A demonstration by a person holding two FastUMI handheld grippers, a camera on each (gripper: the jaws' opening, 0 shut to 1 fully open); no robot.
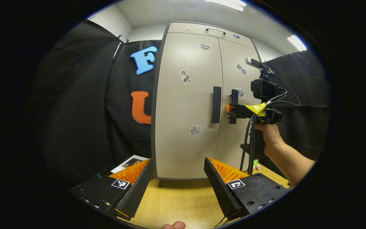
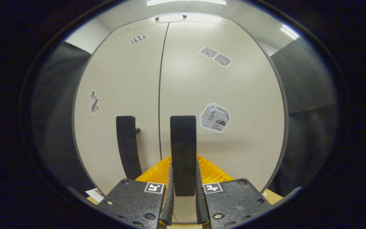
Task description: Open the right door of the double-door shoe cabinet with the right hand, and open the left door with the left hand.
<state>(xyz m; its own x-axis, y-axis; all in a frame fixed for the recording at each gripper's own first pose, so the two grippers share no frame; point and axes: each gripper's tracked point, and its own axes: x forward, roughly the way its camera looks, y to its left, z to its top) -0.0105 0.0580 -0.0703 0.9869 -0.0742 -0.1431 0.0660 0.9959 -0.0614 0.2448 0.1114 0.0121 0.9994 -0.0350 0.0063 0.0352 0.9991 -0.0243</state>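
Note:
The beige shoe cabinet [image 1: 186,95] stands upright with both doors closed. In the left gripper view my left gripper [image 1: 179,162] hangs open low in front of the left door, well short of its dark vertical handle [image 1: 216,105]. Farther off, a hand [image 1: 270,135] holds my right gripper [image 1: 233,109] against the right door's handle [image 1: 234,94]. In the right gripper view the right door's handle [image 2: 183,149] runs down between the fingers of my right gripper [image 2: 183,167], and both fingers press on it. The left handle [image 2: 127,146] stands just to its left.
The cabinet rests on a light wooden surface [image 1: 176,200]. A printed sheet [image 1: 129,162] lies by its left foot. A drawer with a thin handle [image 1: 215,30] tops the cabinet. Black cloth walls [image 1: 84,111] close in on both sides. Cables [image 1: 248,143] hang below the right gripper.

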